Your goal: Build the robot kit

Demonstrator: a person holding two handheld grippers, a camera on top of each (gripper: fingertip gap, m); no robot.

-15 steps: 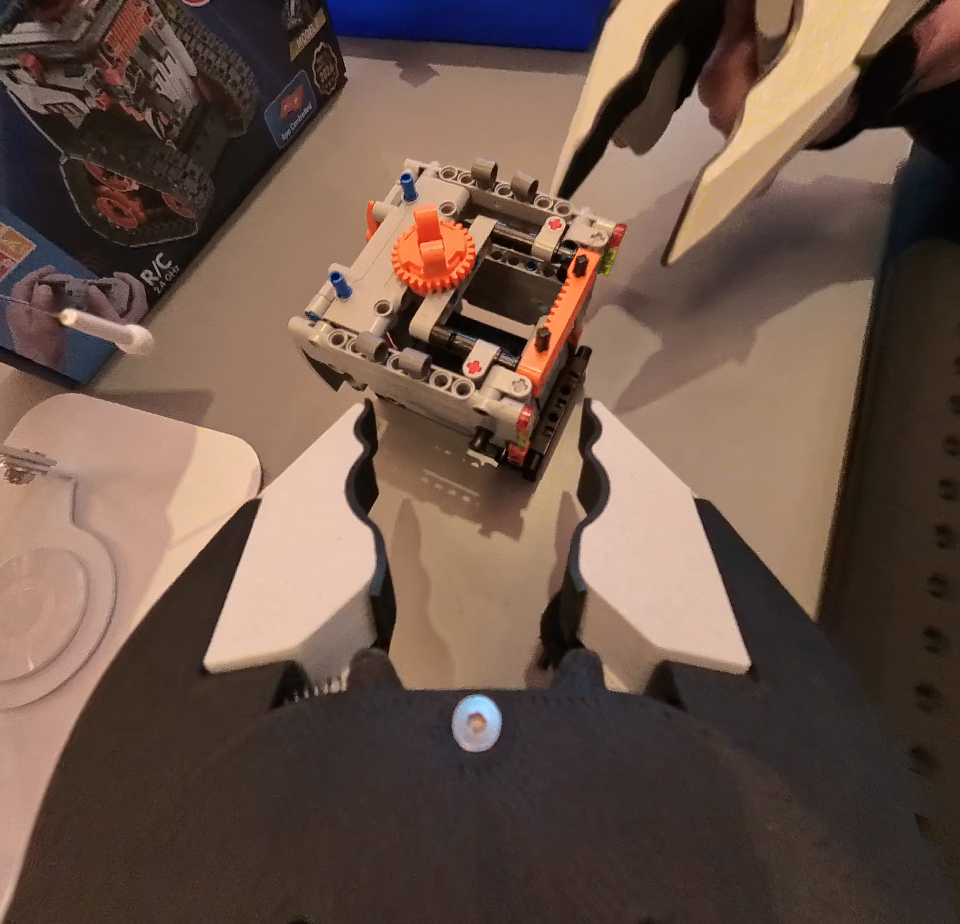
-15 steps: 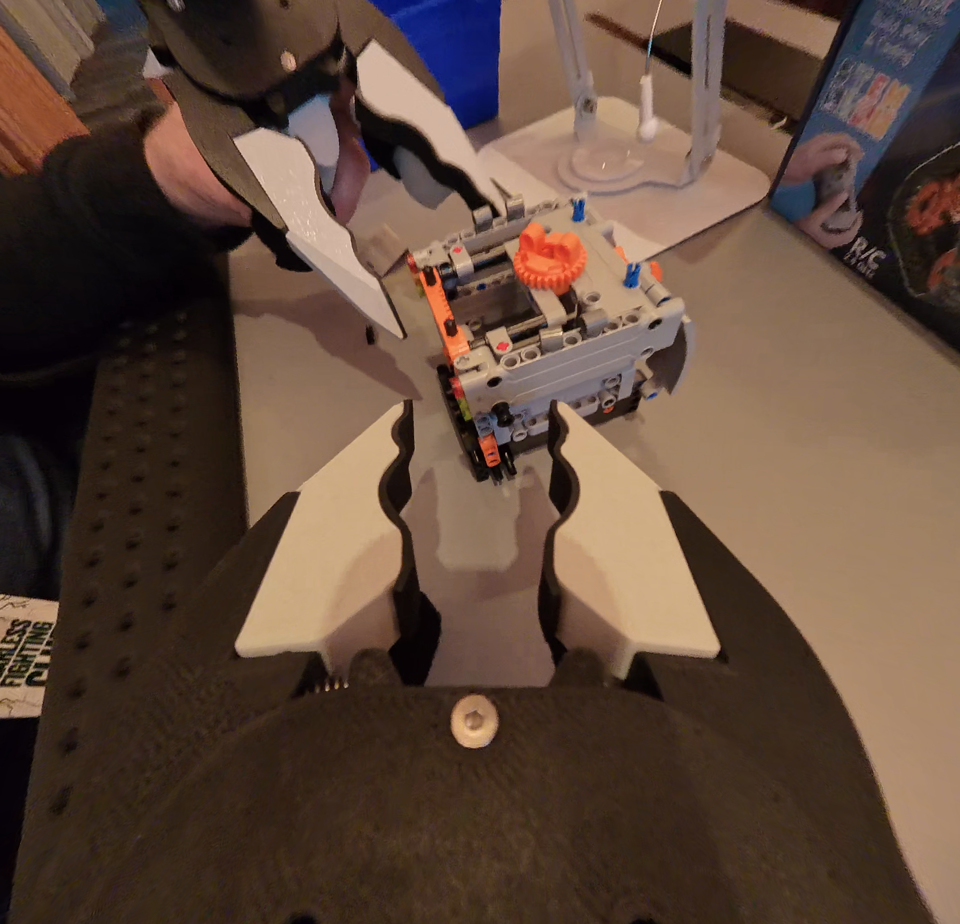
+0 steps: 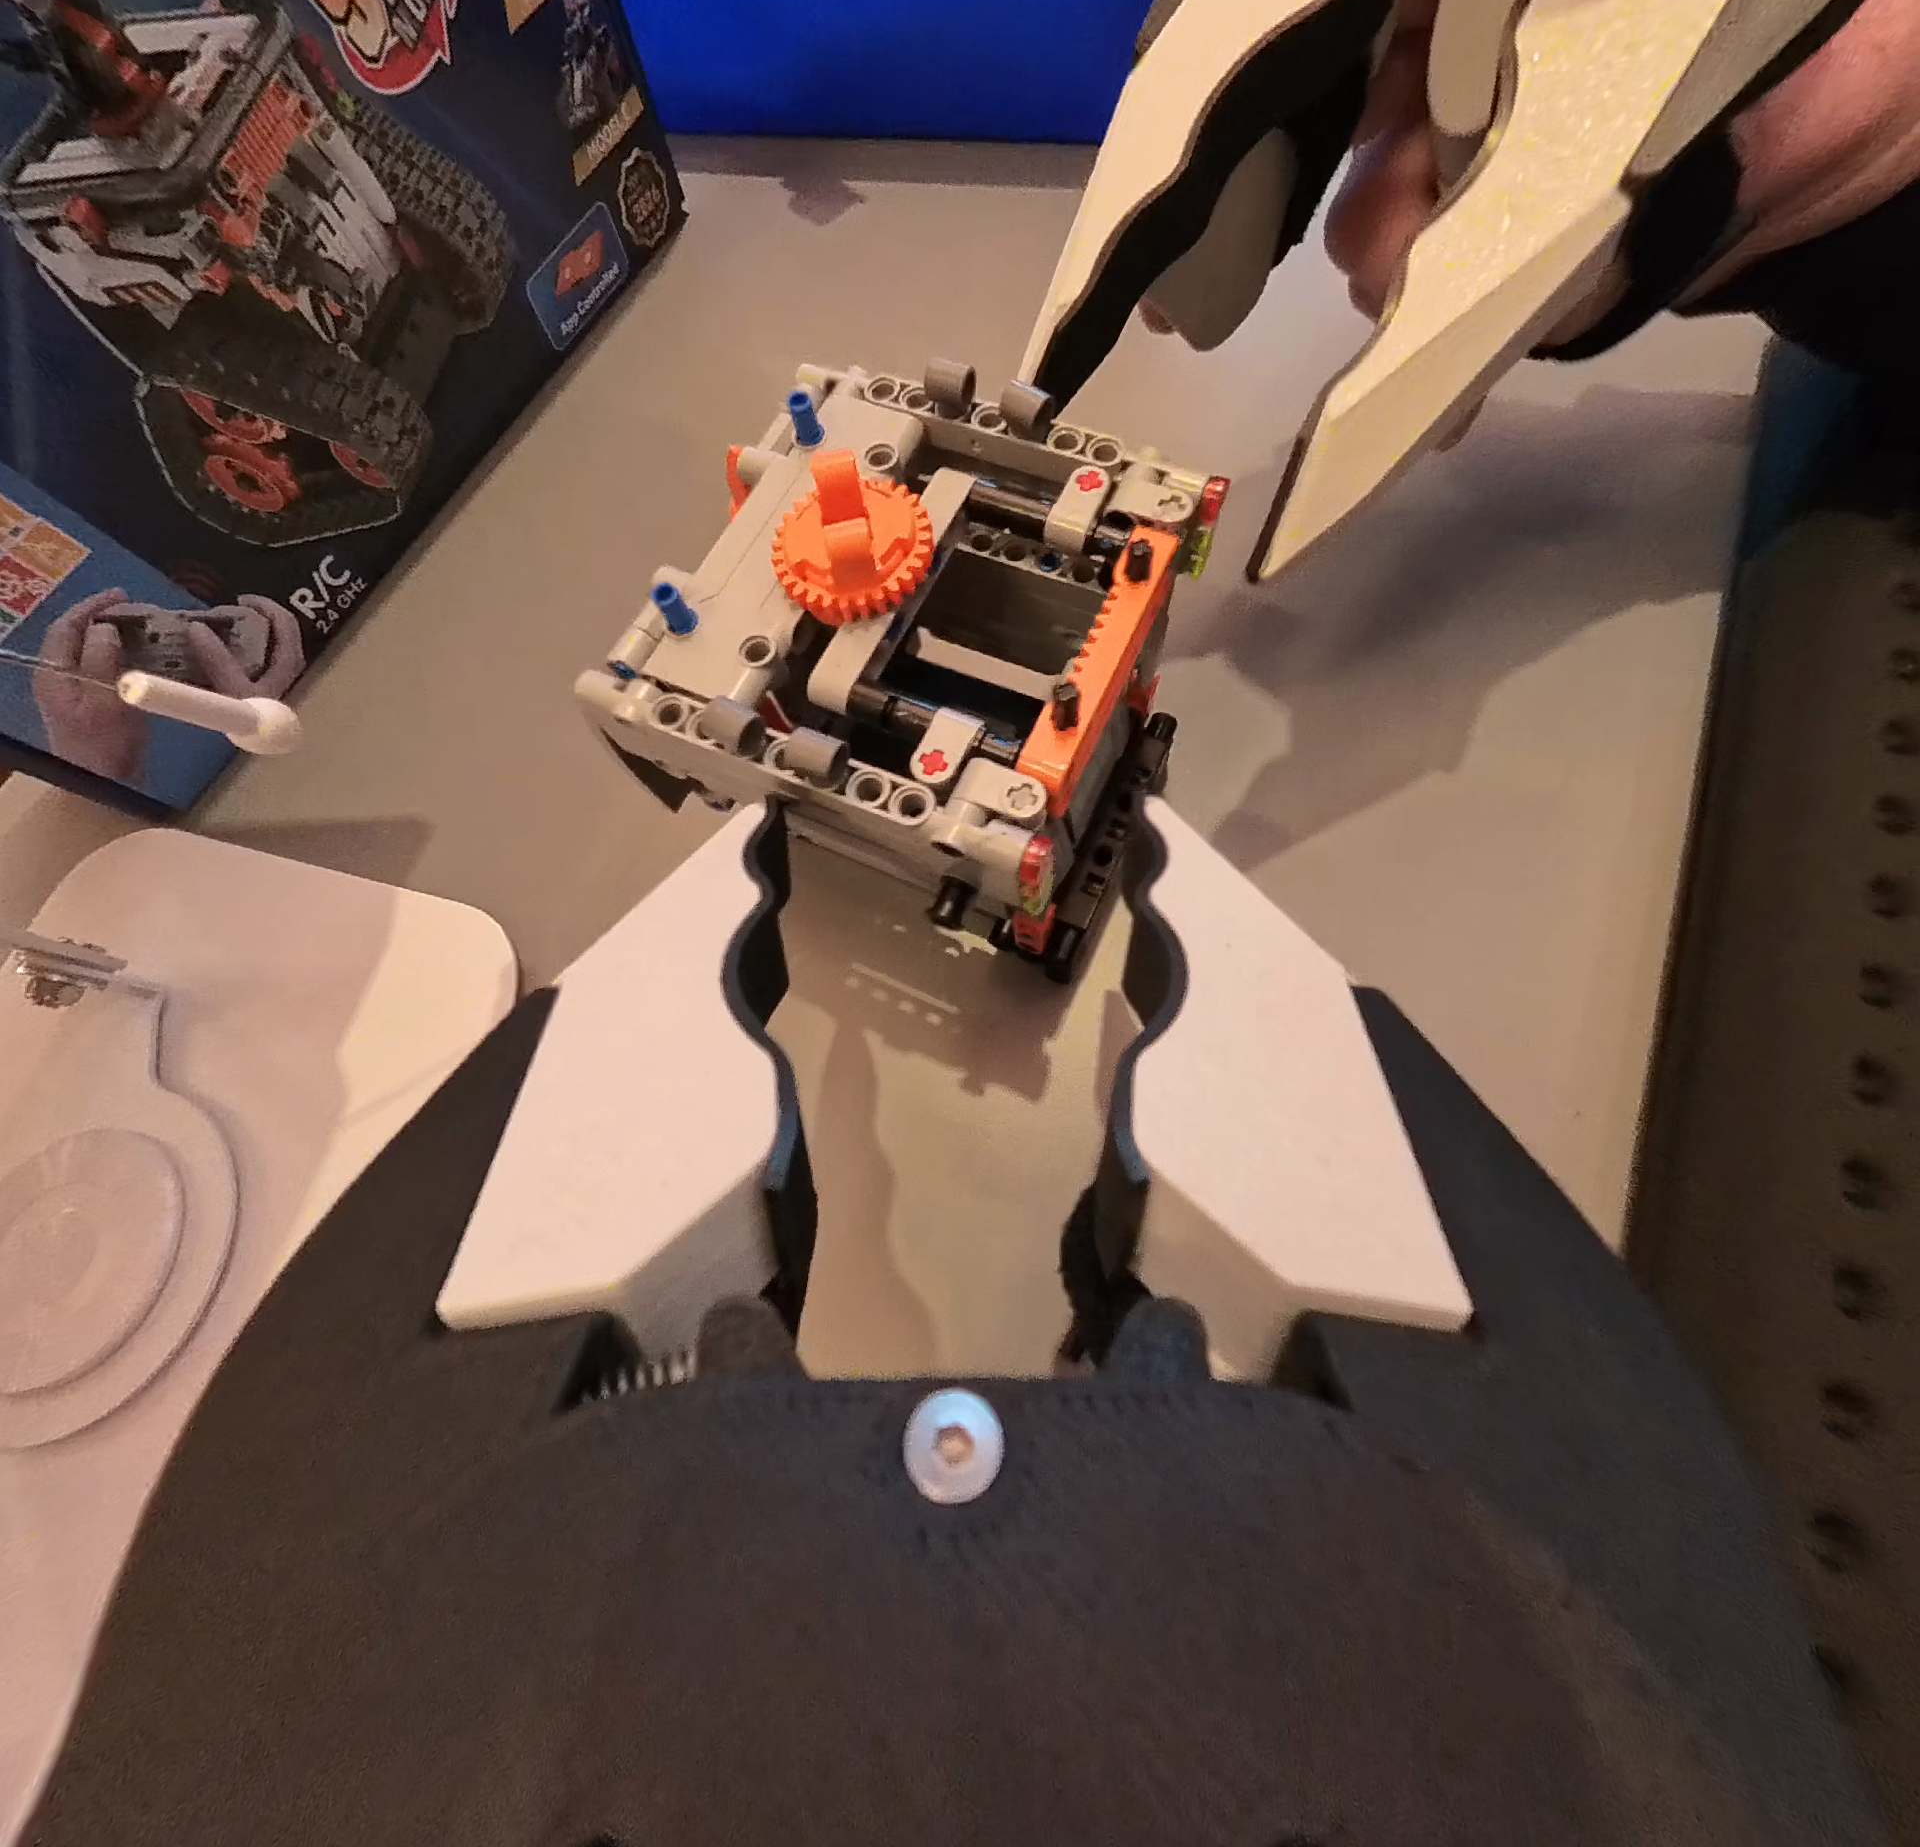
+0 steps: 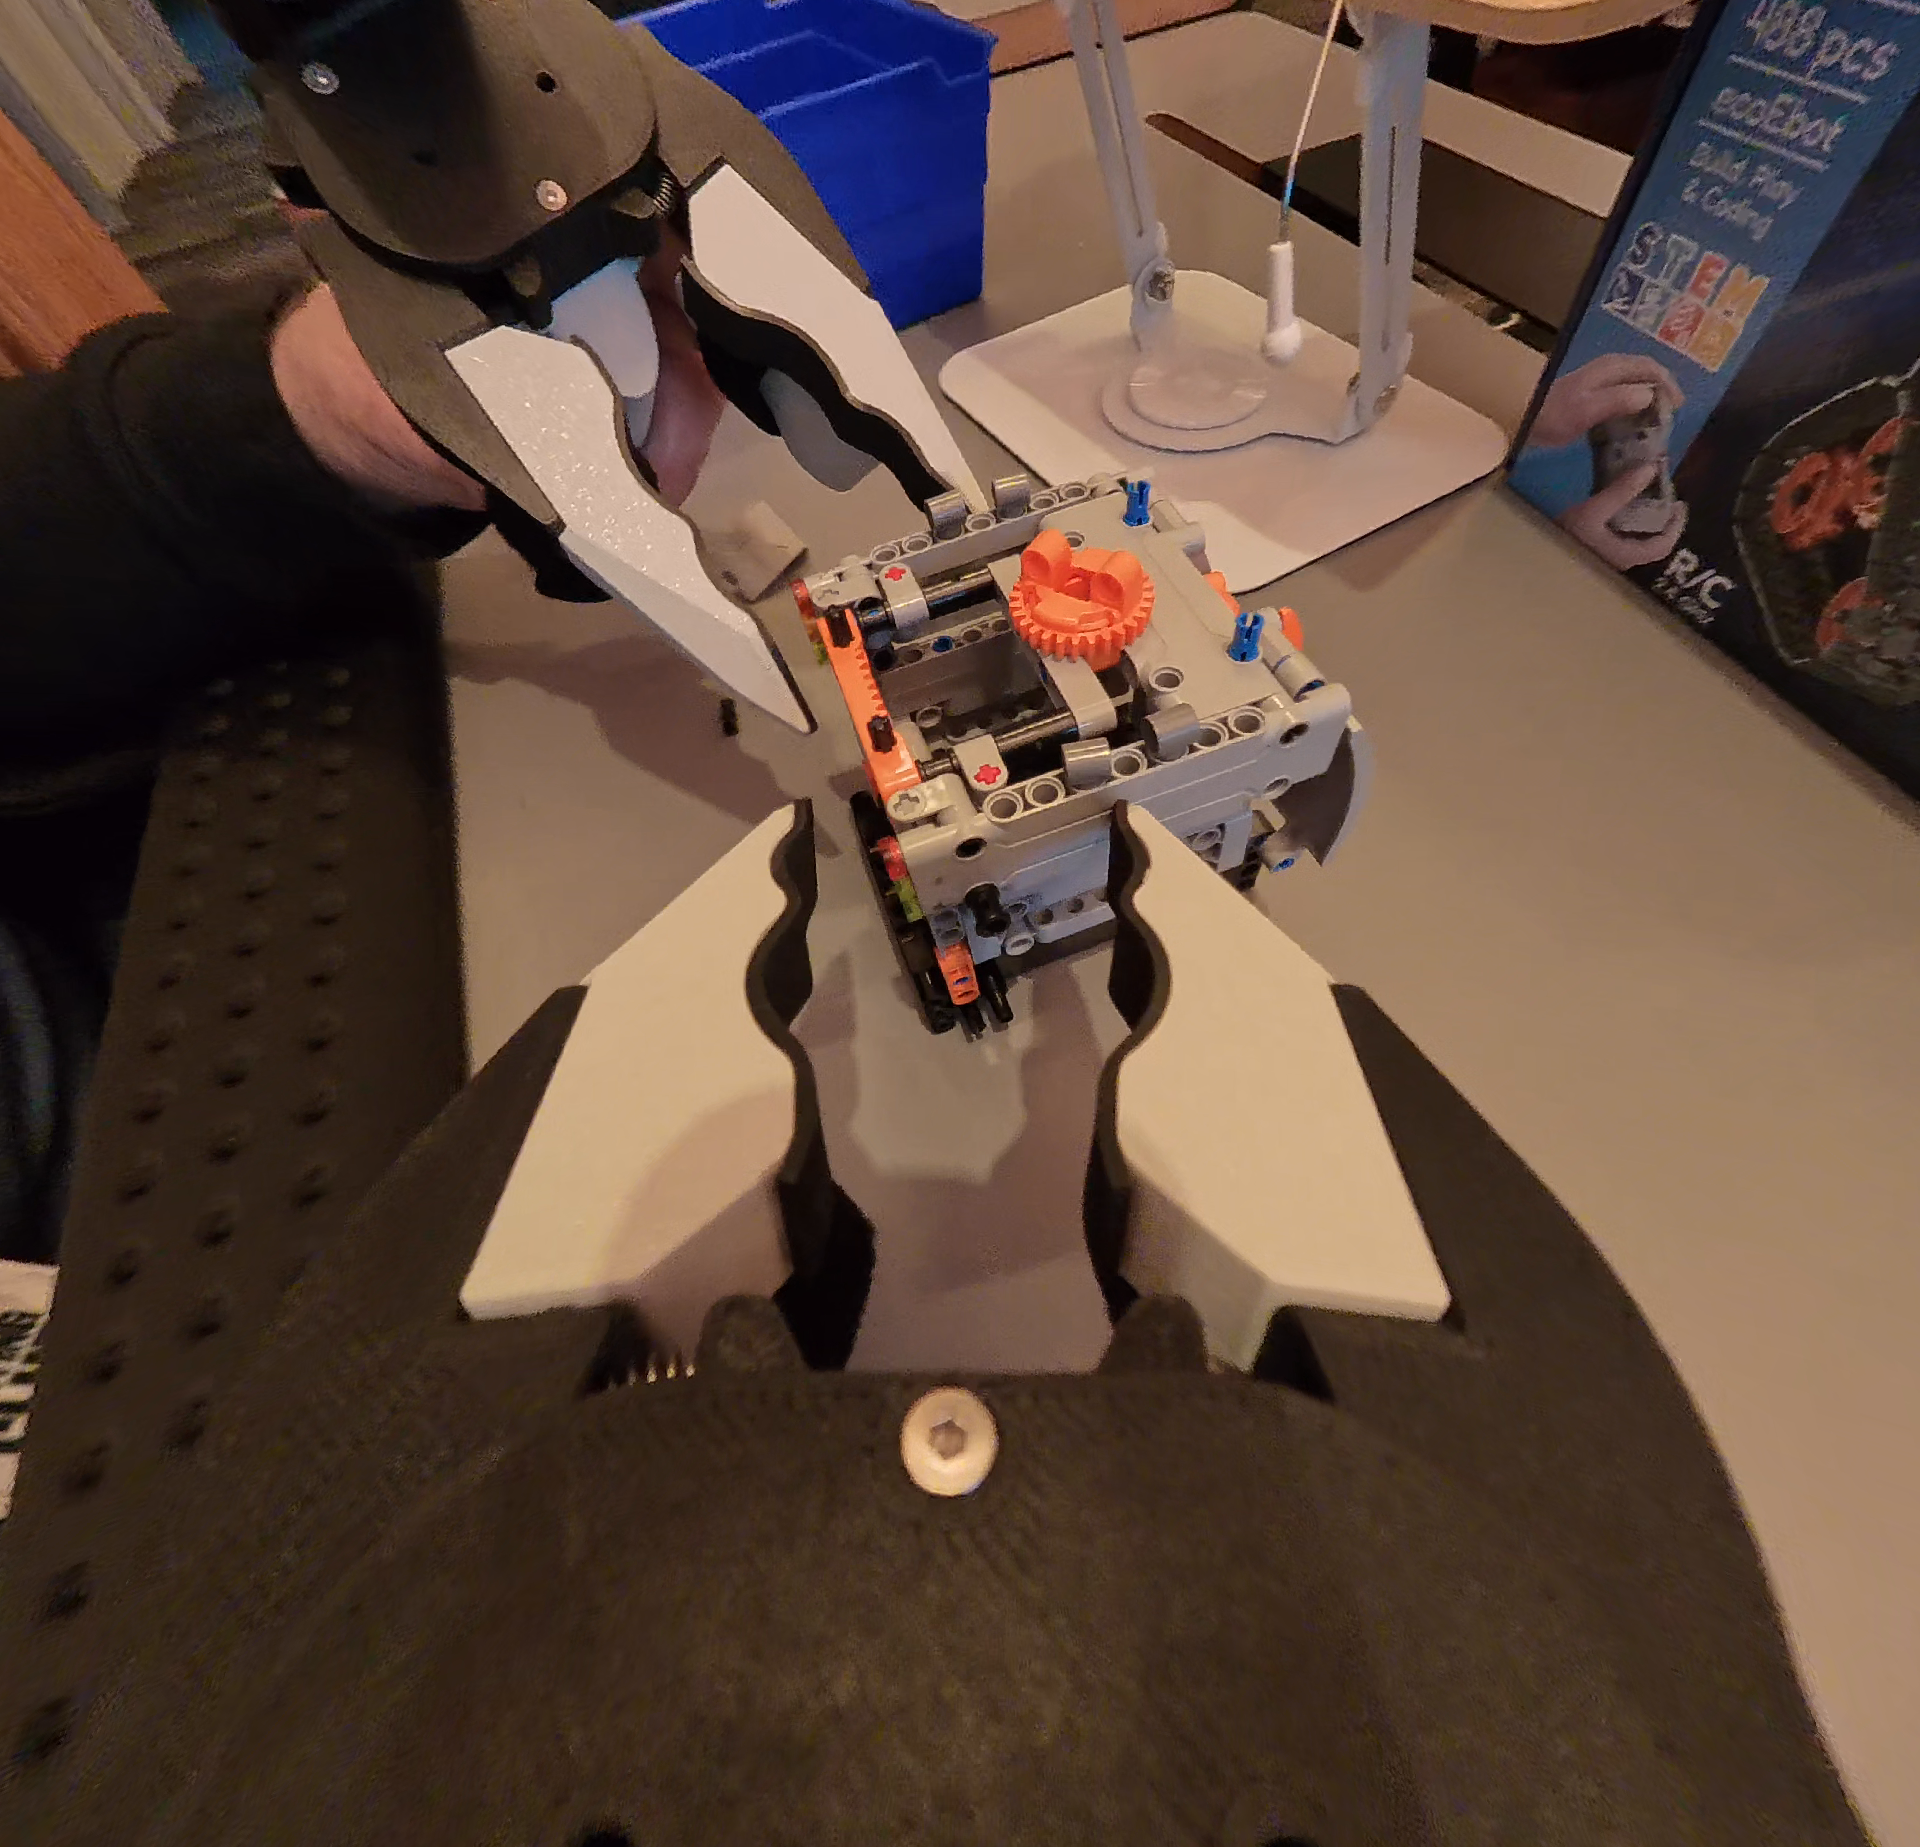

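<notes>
A grey brick-built box model (image 3: 894, 644) with an orange gear on top (image 3: 852, 550) and an orange toothed bar along one side stands on the grey table. My left gripper (image 3: 956, 831) is open and empty, its tips level with the model's near lower edge. My right gripper (image 3: 1148, 478) comes in from the far right, open, with one tip by the grey connectors on the far edge. In the right wrist view the model (image 4: 1070, 727) sits just ahead of my open right gripper (image 4: 964, 826). The left gripper (image 4: 888, 613) hangs open over its far left corner.
A printed toy box (image 3: 260, 343) stands at the left and a blue bin (image 4: 862, 135) behind. There is a white stand base (image 4: 1226, 426) with a dangling white cord tip. A black perforated mat (image 4: 239, 914) borders the table. A small grey part (image 4: 764, 550) and a black pin (image 4: 730, 717) lie near the model.
Both grippers have closed in slightly on the model. The right gripper's tip has moved in to the grey connectors on the model's far edge. The model itself stays put.
</notes>
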